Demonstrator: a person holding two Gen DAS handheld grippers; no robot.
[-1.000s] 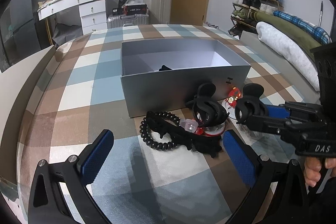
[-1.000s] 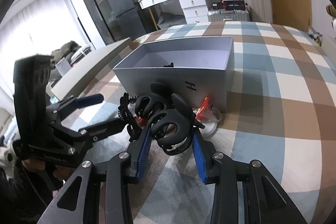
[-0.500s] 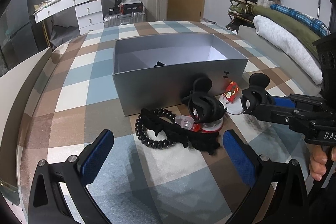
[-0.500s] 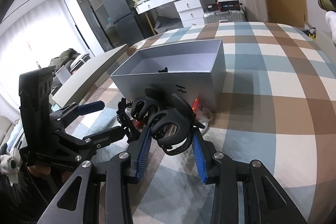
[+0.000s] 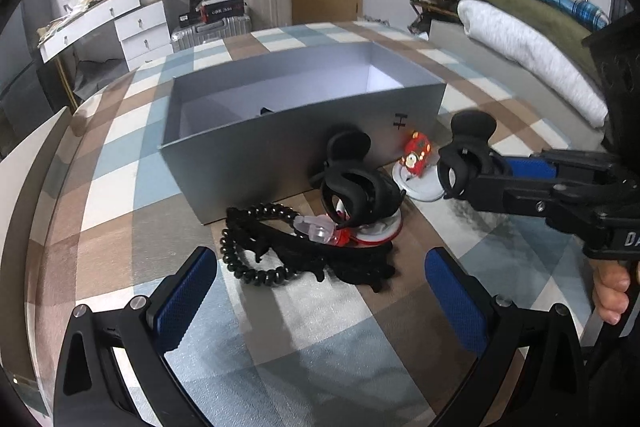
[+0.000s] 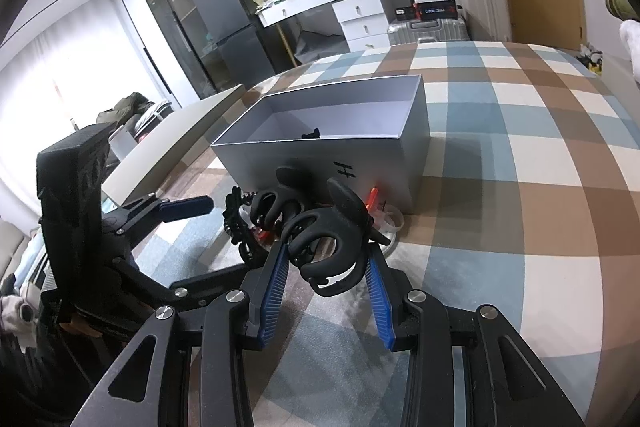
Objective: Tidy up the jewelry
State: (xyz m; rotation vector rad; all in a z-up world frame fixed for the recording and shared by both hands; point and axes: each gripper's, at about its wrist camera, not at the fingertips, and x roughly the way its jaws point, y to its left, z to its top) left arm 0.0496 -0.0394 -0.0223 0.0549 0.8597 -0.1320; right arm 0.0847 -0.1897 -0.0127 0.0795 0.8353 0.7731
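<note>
- One big checked cloth (image 5: 120, 163) in blue, brown and white lies under all my things.
- The grey box (image 5: 256, 151) sits on it with no lid. In my left view it is at 12 o'clock from the pile of jewelry. A small black thing (image 6: 311, 135) lies inside.
- My left gripper (image 5: 320, 291) has its blue pads wide apart, with nothing in between. It hangs at 6 o'clock from the pile.
- My right gripper (image 6: 326, 267) is clamped on a black hair claw clip (image 6: 328, 247), held up off the cloth.
- A second black claw clip (image 5: 356, 187) rests on the pile, right in front of the box.
- The black bead bracelet (image 5: 252, 239) lies at 9 o'clock from that clip.
- A little red charm (image 5: 416, 153) sits on a white ring (image 5: 424, 187) at 3 o'clock from the pile.
</note>
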